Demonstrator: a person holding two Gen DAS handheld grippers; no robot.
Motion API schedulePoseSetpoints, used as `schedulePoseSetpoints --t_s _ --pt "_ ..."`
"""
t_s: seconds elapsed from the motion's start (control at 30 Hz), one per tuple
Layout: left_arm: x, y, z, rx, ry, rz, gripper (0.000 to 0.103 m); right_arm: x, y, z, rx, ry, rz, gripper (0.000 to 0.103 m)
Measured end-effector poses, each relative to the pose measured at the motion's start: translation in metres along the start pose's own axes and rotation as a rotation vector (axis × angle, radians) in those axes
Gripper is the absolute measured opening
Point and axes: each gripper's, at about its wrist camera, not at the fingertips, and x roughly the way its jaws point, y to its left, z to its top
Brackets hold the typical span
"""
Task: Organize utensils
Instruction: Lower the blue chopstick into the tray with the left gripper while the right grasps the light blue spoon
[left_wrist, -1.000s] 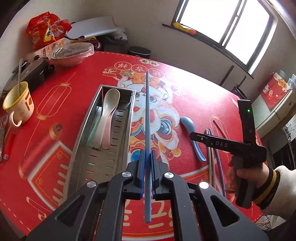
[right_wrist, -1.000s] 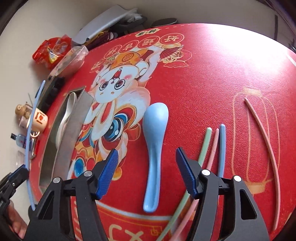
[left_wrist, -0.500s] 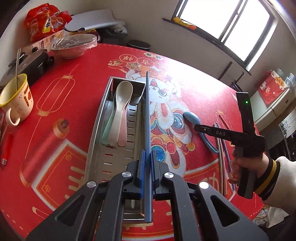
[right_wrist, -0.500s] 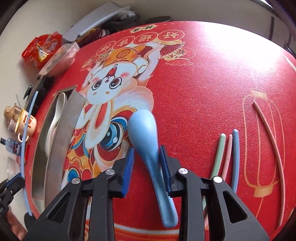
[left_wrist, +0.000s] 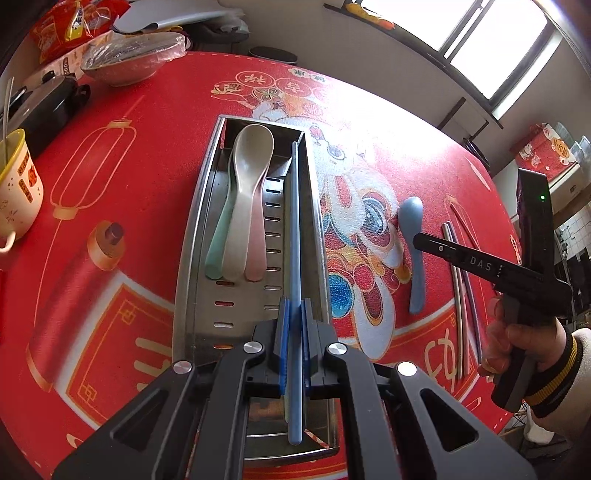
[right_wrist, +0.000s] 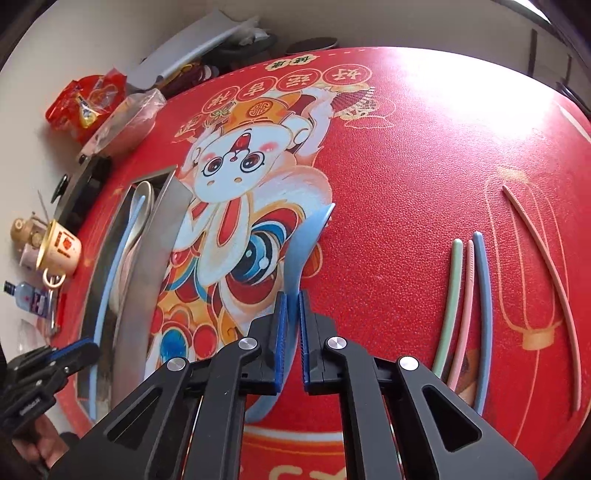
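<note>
Covering table: red festive mat (left_wrist: 155, 147); bright window (left_wrist: 491, 44) behind.

Daylight poured in from the window (left_wrist: 491, 48) at upper right and blew out a white glare patch on the red tablecloth (left_wrist: 399, 122), same on the right wrist view (right_wrist: 509, 107). Heavy fisheye bending and dark corners on both. Mostly sharp, soft shadows, and the metal tray (left_wrist: 192, 236) caught some sheen.
</note>
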Motion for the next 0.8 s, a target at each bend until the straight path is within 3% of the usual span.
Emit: schedulePoseSetpoints --t_s 0.33,0.63,0.8 --pt "0.018 0.001 0.003 0.018 0.063 -0.021 0.006 0.001 0.028 -0.008 -0.081 0.004 -0.065 0.006" --pt "0.028 0.007 0.007 -0.005 0.078 -0.023 0.006 0.004 0.028 -0.005 -0.054 0.041 0.012 0.008" --pt "0.03 0.011 0.004 -0.022 0.084 -0.031 0.006 0.007 0.029 -0.002 -0.042 0.037 0.012 0.008"
